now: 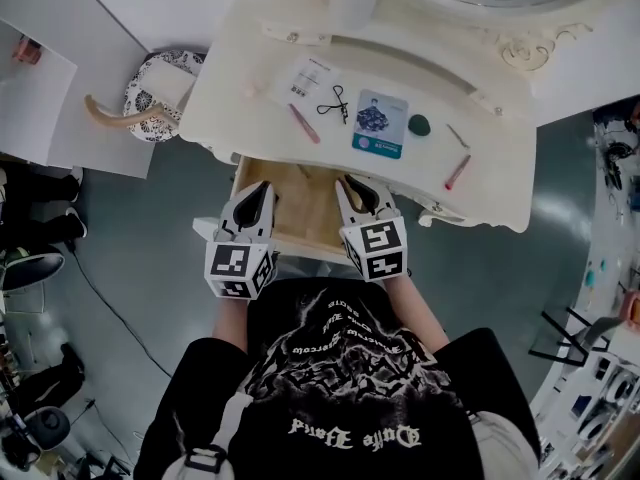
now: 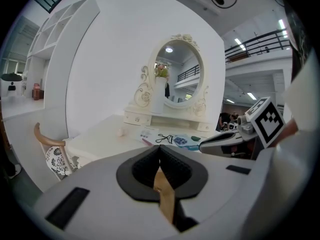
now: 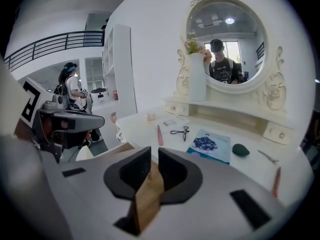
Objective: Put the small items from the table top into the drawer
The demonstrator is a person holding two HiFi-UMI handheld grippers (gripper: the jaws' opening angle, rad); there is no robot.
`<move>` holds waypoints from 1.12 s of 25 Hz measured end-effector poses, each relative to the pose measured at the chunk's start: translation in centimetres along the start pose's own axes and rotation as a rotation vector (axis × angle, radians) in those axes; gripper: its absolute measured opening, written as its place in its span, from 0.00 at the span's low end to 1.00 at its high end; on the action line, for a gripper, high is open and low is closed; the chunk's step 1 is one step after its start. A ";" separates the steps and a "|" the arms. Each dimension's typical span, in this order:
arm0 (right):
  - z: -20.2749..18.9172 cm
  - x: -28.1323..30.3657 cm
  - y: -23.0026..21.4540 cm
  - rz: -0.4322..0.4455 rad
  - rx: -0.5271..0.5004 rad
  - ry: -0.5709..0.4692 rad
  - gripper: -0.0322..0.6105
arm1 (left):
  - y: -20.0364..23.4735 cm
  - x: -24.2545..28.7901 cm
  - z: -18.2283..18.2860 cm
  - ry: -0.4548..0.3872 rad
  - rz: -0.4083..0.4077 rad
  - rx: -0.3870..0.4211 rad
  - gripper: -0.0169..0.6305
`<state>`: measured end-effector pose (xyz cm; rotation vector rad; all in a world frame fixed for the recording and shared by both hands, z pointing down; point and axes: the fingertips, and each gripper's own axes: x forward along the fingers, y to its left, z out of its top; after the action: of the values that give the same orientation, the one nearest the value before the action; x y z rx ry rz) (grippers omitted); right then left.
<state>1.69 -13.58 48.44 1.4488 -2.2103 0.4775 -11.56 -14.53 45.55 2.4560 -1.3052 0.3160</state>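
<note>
The white vanity top carries a pink stick, a black eyelash curler, a blue card pack, a dark green oval, thin metal tweezers, a second pink stick and a white card. Below its front edge the wooden drawer stands pulled out. My left gripper hovers over the drawer's left side, jaws together and empty. My right gripper hovers over its right side with a narrow gap and nothing between the pads.
An oval mirror and a white vase stand at the back of the vanity. A patterned stool with a curved wooden back sits left of the table. Grey floor lies on both sides of the person.
</note>
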 end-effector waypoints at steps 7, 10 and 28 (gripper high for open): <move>0.4 -1.2 -0.9 -0.012 -0.001 -0.029 0.11 | -1.0 0.4 0.1 -0.001 -0.014 0.013 0.05; 0.6 -1.5 -1.4 -0.018 0.005 -0.040 0.10 | -1.4 0.5 0.3 -0.003 -0.015 0.015 0.05; -0.1 -2.9 -1.9 -0.024 0.012 -0.049 0.07 | -2.7 0.0 -0.1 0.000 -0.017 0.024 0.05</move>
<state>4.49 -12.04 47.06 1.5070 -2.2286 0.4518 -9.30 -13.05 45.16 2.4859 -1.2875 0.3295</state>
